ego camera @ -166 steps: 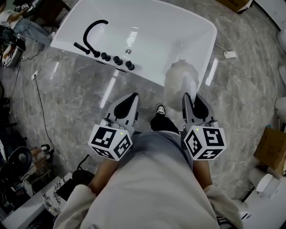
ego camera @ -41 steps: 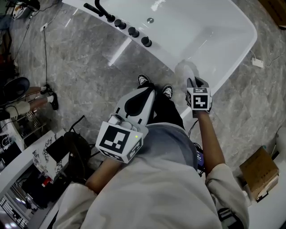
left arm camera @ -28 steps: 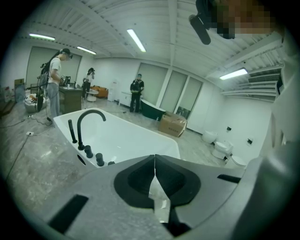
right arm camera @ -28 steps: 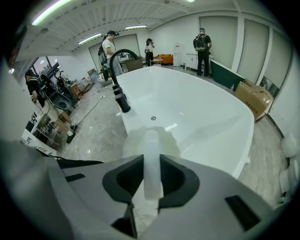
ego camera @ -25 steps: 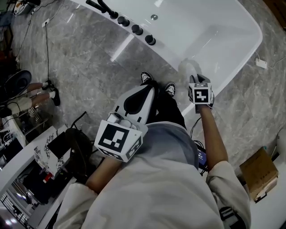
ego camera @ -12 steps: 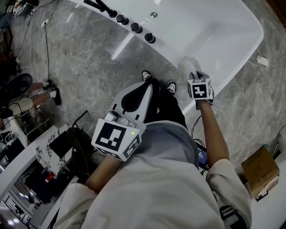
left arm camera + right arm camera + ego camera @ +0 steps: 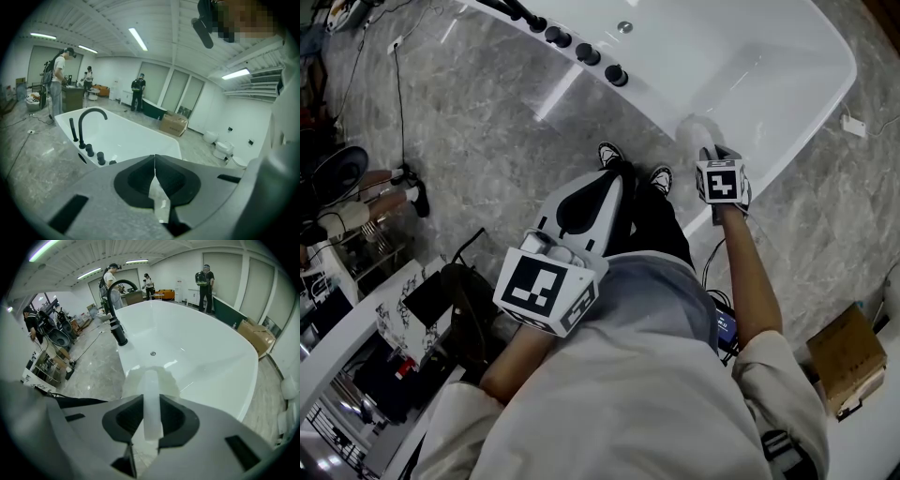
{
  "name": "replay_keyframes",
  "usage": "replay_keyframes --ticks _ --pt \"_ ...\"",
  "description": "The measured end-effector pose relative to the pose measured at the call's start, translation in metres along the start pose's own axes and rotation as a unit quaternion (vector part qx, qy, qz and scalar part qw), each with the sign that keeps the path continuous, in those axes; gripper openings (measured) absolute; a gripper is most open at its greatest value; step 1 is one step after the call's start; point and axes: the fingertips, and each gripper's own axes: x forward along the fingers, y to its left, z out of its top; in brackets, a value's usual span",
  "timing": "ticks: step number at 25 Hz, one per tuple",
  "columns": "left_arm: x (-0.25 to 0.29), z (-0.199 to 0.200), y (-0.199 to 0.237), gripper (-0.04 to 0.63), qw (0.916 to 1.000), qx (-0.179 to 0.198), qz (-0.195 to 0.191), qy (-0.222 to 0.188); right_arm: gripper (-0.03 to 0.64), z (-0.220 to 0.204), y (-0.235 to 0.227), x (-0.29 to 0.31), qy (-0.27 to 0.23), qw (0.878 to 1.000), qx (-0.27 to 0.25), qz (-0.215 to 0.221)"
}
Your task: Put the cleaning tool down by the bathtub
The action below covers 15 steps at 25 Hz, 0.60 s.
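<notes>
Here the cleaning tool [image 7: 151,383] sits pinched between the right gripper [image 7: 151,401] jaws.

The floor [image 7: 487,122] is made of grey marbled tiles, glossy, with pale reflections of light on it. A white bathtub [image 7: 750,56] stands directly on it and lies at an angle across the top of the head view. Just beside the tub's long side, the person's two black-and-white shoes [image 7: 610,155] stand on the tiles, close together. At the left a thin black cable [image 7: 400,94] runs over the floor. To the right of the tub lies a small white box with a cord [image 7: 852,127], apart from it. A brown cardboard box [image 7: 839,361] stands at the lower right. In the left gripper view, white toilets [image 7: 211,137] stand on the floor well behind the tub.
</notes>
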Motion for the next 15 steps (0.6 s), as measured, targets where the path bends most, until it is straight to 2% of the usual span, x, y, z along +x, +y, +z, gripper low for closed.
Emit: replay_keyframes --ticks 15 --pt "-0.0007 -0.0054 -0.0034 0.009 0.9999 -0.007 -0.01 -0.002 0.106 -0.0068 0.0032 0.0015 0.008 1.0 0.017 0.006"
